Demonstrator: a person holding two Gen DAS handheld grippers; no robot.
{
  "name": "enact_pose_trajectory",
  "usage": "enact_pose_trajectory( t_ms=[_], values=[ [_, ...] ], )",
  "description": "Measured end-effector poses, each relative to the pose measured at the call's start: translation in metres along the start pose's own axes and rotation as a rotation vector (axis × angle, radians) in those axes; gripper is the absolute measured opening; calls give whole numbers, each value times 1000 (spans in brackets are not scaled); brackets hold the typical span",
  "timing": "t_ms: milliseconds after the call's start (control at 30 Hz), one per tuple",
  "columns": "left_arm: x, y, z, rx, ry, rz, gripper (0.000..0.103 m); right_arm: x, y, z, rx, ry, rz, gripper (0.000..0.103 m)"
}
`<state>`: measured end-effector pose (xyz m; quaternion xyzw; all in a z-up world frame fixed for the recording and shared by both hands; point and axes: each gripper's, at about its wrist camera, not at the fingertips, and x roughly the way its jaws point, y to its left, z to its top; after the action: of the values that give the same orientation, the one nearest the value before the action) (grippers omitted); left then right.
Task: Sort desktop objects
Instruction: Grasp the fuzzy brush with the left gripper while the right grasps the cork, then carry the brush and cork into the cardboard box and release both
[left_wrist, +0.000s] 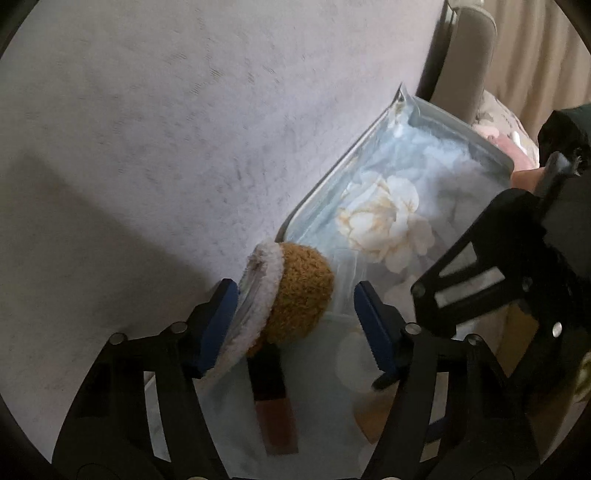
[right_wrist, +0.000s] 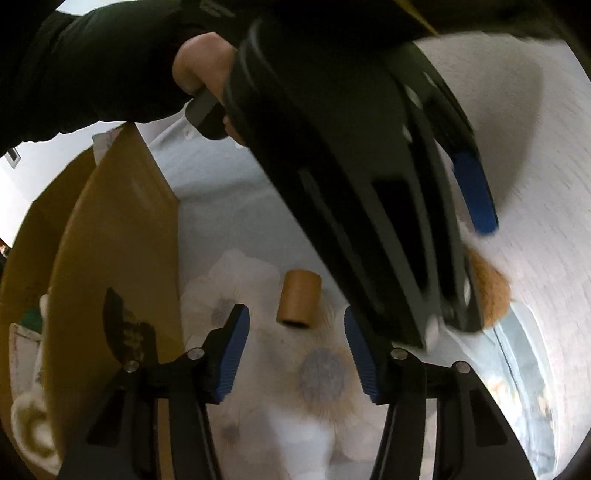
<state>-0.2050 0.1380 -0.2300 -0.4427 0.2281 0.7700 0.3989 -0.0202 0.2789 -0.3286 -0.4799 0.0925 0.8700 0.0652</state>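
The plush toy, mustard-brown with a white fluffy rim, sits between the fingers of the left gripper; the left blue pad touches its white edge while the right pad stands clear of it, so the jaws are fairly wide and I cannot tell whether they are closing on it or letting it go. It hangs at the near corner of the flowered tray, partly over the rim, with the pale tabletop beside it. A dark stick-like thing with a reddish end lies on the tray below the toy. Judging by this, the sorting is midway: some things are on the tray, and the toy is either arriving or leaving. The right wrist view adds what the left one hides: a short cardboard tube lying on the tray's flower print, just ahead of the right gripper, whose fingers are wide apart and hold nothing. It also shows a brown cardboard box standing at the tray's left, a hand in a dark sleeve on the other gripper's handle, and only a blurred sliver of the toy.
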Motion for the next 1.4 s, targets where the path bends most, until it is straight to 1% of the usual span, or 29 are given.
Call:
enact_pose_trajectory(
  t_ms=[100,133,233,300,333,367,400,467,600,767,867,1167,1267,1400],
  values=[
    [6,-3,-3,18,-4,7,62,9,6,6,-11,-5,-27,41],
    [7,-3,-3,15,-14,0,62,12,7,7,-13,-4,-38,34],
    [9,-5,-4,18,-33,-5,61,19,12,12,-30,-9,-73,26],
    [8,-2,-3,10,-42,-7,55,20,14,15,-23,-18,-79,21],
    [7,1,-3,-6,-47,-8,48,21,15,16,-22,-19,-84,21],
    [7,5,-2,-20,-52,0,32,21,18,18,-27,-23,-92,21],
    [8,10,-1,-38,-44,-3,32,21,19,18,-29,-25,-90,21],
    [7,15,-2,-54,-50,-34,32,19,22,20,-18,-28,-75,21],
    [8,13,-3,-25,-40,-26,32,15,24,21,7,-28,-75,21],
    [6,17,-2,-48,-39,-40,29,6,24,23,53,-48,-84,21],
    [-2,16,-1,-44,-40,-37,29,-2,27,26,77,-57,-100,21],
    [-54,10,6,-42,-64,-27,28,-33,52,49,98,-55,-145,21],
    [-84,2,6,-43,-84,-20,28,-49,65,59,103,-61,-154,21],
    [-124,-13,5,-23,-90,-8,28,-78,89,76,112,-70,-167,21]
  ],
)
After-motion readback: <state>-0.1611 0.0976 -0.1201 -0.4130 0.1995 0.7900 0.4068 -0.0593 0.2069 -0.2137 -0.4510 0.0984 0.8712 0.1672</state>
